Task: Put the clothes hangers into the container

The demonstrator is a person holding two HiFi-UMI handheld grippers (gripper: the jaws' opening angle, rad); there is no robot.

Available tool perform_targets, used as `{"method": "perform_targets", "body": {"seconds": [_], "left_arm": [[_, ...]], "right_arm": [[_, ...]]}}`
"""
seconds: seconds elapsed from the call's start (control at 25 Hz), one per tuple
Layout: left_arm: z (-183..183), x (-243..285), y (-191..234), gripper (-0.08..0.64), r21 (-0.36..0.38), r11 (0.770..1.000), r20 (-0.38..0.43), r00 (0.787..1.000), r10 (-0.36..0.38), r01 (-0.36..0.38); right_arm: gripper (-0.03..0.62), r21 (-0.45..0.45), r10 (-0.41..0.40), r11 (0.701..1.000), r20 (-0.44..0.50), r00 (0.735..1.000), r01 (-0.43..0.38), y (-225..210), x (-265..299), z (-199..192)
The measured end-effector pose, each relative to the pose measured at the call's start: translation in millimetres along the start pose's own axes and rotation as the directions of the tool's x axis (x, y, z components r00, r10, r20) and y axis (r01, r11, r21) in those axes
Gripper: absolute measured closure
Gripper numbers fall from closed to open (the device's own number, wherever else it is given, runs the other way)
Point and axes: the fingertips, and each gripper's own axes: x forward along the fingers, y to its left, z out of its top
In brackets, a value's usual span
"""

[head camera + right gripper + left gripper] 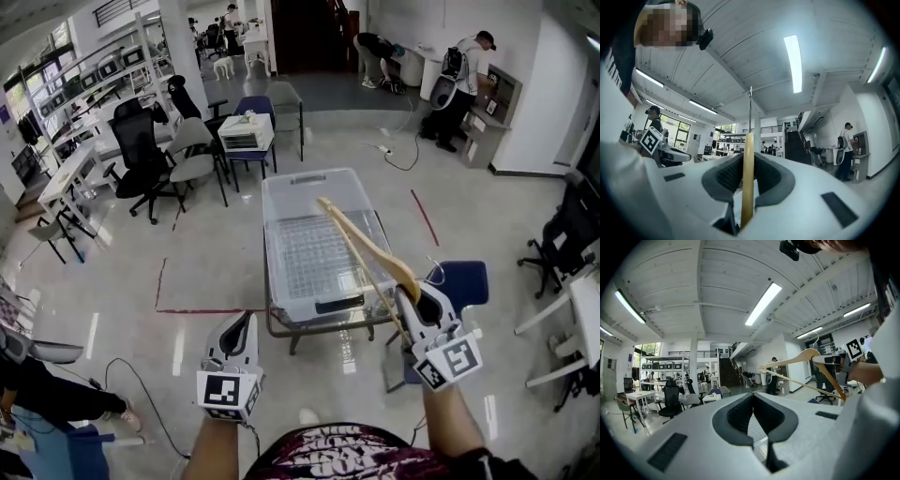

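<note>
Gripping the hanger (375, 247) edge-on, the right gripper (411, 289) has its jaws clamped on the wood close to the neck, with the wire hook standing up just past them. The hanger hangs in the air, above the container (274, 234) on its near right side. Its long arm and thin bar slant out over the open top, and its other end sits back by the gripper, outside the near right corner. That narrow pinch looks like the main risk. The weight reaches far out from the jaws, so a quick swing or a tap on the rim could twist the wood between the pads and tip the far end down. Letting go too soon would likely drop the near end outside the corner, onto the floor or against the blue chair (464, 281) beside the container. The hook could also catch on the jaws at release and drag the hanger askew. A hard knock might shove the container along the low table (281, 330) under it. The left gripper (246, 317) sits off the container's near left corner, apart from it. Its jaws are closed on nothing, so it cannot readily steady the hanger if it slips.
</note>
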Motion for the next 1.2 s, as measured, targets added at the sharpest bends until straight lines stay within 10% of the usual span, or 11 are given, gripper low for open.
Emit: {"method": "perform_targets", "body": {"seconds": [0.6, 1.2], "left_arm": [[-23.0, 22.4, 52.6, 0.552, -0.014, 1.0, -0.03, 0.999, -0.024, 0.024], [-15.2, 96.1, 27.6, 0.552, 0.002, 0.999, -0.036, 0.999, -0.039, 0.039]], "right_arm": [[0.531, 0.012, -0.012, 1.0, -0.039, 0.999, 0.012, 15.0, 54.6, -21.3], [0.531, 0.044, -0.02, 0.999, -0.036, 0.999, 0.022, -57.4, 76.7, -39.8]]}}
